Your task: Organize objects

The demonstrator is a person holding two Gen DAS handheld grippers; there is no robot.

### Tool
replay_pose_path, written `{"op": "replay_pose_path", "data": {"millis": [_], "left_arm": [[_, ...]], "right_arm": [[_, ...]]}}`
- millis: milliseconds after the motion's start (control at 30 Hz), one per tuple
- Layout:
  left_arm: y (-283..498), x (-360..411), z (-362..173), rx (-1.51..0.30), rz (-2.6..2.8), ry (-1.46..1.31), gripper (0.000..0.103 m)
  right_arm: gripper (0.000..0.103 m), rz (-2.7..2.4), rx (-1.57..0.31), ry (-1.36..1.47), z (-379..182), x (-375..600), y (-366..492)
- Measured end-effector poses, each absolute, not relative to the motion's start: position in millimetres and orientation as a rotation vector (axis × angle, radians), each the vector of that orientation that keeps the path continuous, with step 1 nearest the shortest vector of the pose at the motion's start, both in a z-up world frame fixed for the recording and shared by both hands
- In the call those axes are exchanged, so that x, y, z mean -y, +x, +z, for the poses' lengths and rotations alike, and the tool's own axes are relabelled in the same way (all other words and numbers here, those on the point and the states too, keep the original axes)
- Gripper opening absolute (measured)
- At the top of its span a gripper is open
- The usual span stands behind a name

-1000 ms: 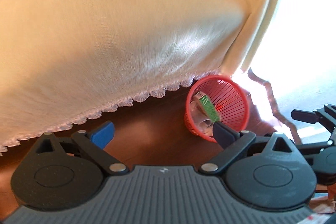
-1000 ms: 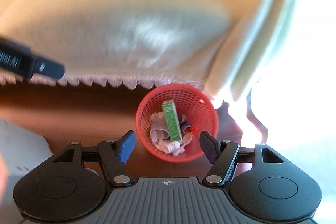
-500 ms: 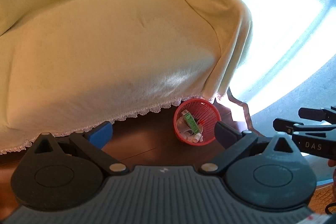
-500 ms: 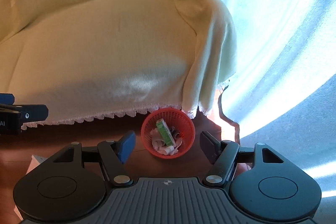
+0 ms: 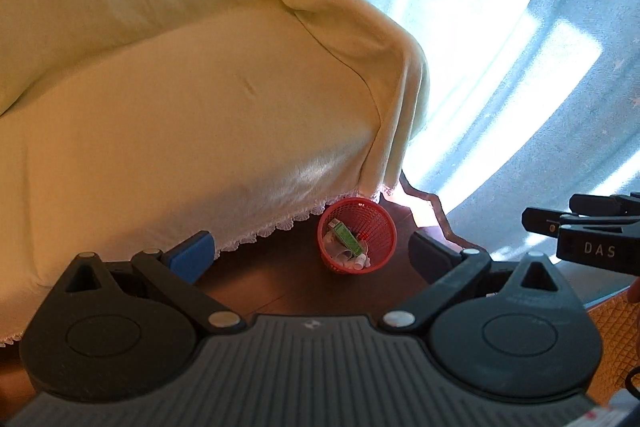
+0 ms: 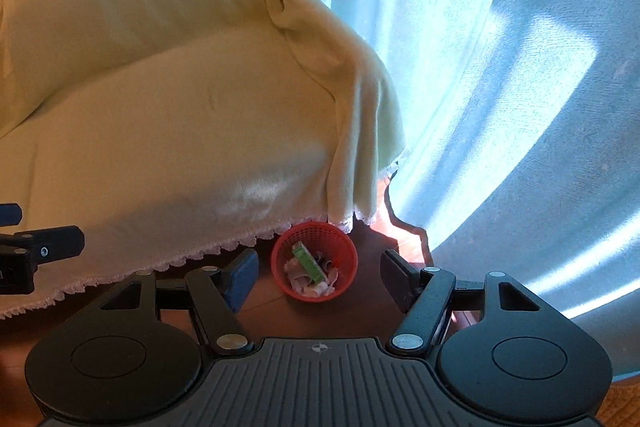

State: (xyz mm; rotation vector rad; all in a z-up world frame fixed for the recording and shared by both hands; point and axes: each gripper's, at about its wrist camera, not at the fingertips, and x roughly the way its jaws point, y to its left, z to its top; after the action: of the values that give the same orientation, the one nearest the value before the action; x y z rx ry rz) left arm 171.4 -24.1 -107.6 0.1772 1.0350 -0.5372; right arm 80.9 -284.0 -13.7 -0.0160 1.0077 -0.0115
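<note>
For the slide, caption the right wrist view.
Open right tool above red basket holding green box, beside draped sofa.

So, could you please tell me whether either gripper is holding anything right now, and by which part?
Nothing is held. The left gripper and right gripper are both open with empty fingers, above the red basket.

A sofa [image 5: 192, 131] draped in a pale yellow lace-edged cover [image 6: 180, 147] stands on the dark wooden floor [image 5: 280, 279] beside sunlit pale blue curtains [image 6: 500, 87].
</note>
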Motion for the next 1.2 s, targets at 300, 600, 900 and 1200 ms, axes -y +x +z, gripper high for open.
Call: {"op": "replay_pose_path", "data": {"millis": [300, 600, 900, 1200], "left_arm": [[165, -3, -60, -0.988, -0.508, 0.149, 0.101], [163, 1, -30, -0.939, -0.458, 0.149, 0.101], [159, 5, -16, -0.910, -0.413, 0.173, 0.101], [151, 7, -15, -0.890, -0.397, 0.197, 0.101]], "right_arm": [[0.065, 0.041, -0.968, -0.039, 19, 262, 73], [0.065, 0.071, -0.928, -0.049, 42, 264, 80], [0.065, 0.072, -0.917, -0.023, 51, 278, 75], [0.065, 0.057, -0.925, -0.025, 55, 282, 63]]}}
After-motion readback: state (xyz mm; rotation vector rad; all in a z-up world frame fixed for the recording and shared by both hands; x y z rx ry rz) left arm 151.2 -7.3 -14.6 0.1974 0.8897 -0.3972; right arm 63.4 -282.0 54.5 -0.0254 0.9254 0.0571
